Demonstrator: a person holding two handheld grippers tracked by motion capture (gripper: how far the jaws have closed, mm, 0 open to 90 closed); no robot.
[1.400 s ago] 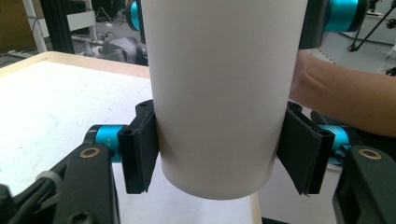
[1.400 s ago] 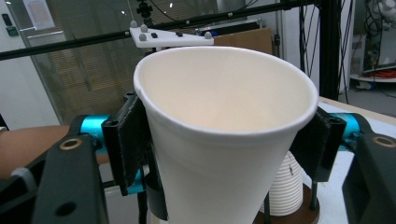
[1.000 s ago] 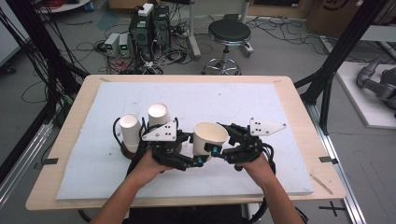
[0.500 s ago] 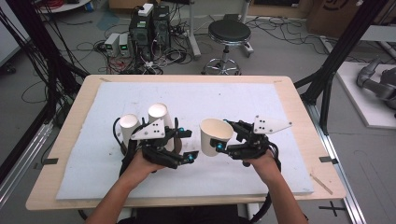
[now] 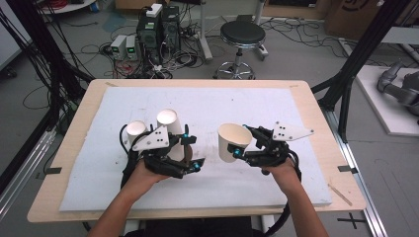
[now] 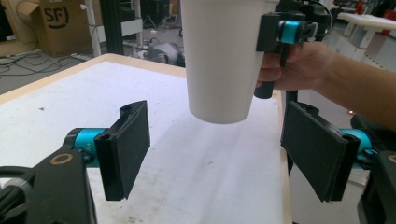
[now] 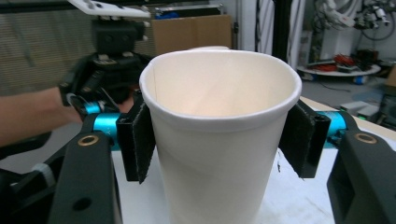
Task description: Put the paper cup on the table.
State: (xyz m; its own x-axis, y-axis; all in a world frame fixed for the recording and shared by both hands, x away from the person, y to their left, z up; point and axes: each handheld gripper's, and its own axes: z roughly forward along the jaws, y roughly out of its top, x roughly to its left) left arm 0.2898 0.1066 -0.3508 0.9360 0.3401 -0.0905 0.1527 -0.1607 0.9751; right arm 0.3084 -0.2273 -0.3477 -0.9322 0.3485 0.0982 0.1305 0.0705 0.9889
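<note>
A white paper cup [image 5: 228,143] hangs tilted above the white mat, with my right gripper [image 5: 242,140] shut on its sides. In the right gripper view both black pads [image 7: 135,140] press the cup [image 7: 219,88] just below its rim, mouth up. My left gripper [image 5: 192,153] is a short way to the cup's left. Its jaws have just been opening and stand wide apart with nothing between them. In the left gripper view the cup [image 6: 219,60] floats beyond and above my left gripper [image 6: 219,154], with the right hand behind it.
Two more white cups [image 5: 136,131] [image 5: 168,119] stand upside down on the mat just behind the left hand. The white mat [image 5: 222,103] covers most of the wooden table [image 5: 321,123]. A stool [image 5: 242,34] and computer boxes stand beyond the far edge.
The left gripper has let go of the cup, opened and drawn back to the left. The right gripper keeps the cup, which has lifted and shifted right.
</note>
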